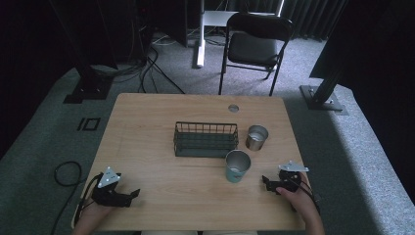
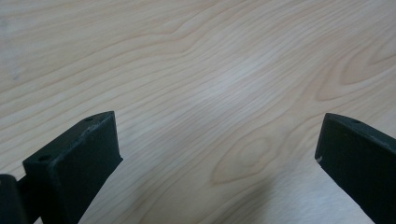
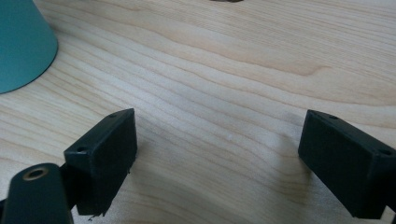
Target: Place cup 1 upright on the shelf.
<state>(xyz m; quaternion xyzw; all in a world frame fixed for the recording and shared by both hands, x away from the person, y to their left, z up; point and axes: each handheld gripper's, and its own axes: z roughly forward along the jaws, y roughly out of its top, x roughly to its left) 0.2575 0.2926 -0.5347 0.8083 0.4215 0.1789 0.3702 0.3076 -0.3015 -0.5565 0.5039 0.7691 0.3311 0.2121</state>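
Note:
A black wire basket (image 1: 206, 139) stands at the middle of the wooden table (image 1: 147, 122). To its right is a silver metal cup (image 1: 257, 137), and in front of that a teal cup (image 1: 237, 166) (image 3: 21, 44) with a metal rim. My left gripper (image 1: 133, 195) (image 2: 217, 140) rests open near the front left edge, with bare wood between its jaws. Low over the table, just right of the teal cup, my right gripper (image 1: 265, 182) (image 3: 219, 140) is open too and holds nothing.
A round grommet (image 1: 233, 108) sits in the table's far edge. Behind the table stand a black folding chair (image 1: 254, 46) and a white desk leg (image 1: 199, 46). Cables (image 1: 147, 68) lie on the grey carpet at the left.

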